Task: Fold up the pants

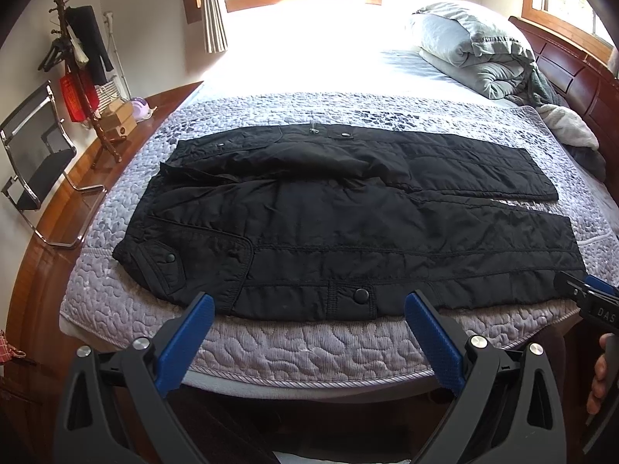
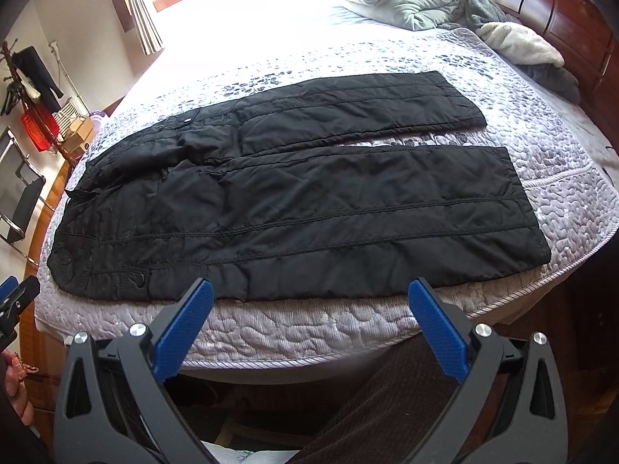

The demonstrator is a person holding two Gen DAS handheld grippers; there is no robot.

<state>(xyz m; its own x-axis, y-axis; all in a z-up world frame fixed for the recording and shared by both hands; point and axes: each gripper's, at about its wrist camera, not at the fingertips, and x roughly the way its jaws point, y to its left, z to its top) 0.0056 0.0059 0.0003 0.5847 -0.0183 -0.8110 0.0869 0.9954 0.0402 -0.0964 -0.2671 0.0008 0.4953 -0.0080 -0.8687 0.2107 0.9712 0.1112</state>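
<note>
The black quilted pants [image 1: 348,224] lie flat and unfolded across a lilac quilted bedspread [image 1: 271,340], waistband toward nine o'clock and both legs running toward three o'clock, the far leg angled slightly away from the near one so a strip of quilt shows between them. The near edge of the pants (with its snap button [image 1: 361,294]) sits just inside the bed's front edge. The left gripper [image 1: 309,309] hovers at six o'clock before the waist end, blue pads spread wide, touching nothing. The right gripper [image 2: 309,294] hovers the same way before the near leg, also spread wide. A rolled grey duvet [image 1: 472,50] sits at one o'clock, a coat stand [image 1: 77,58] at ten.
</note>
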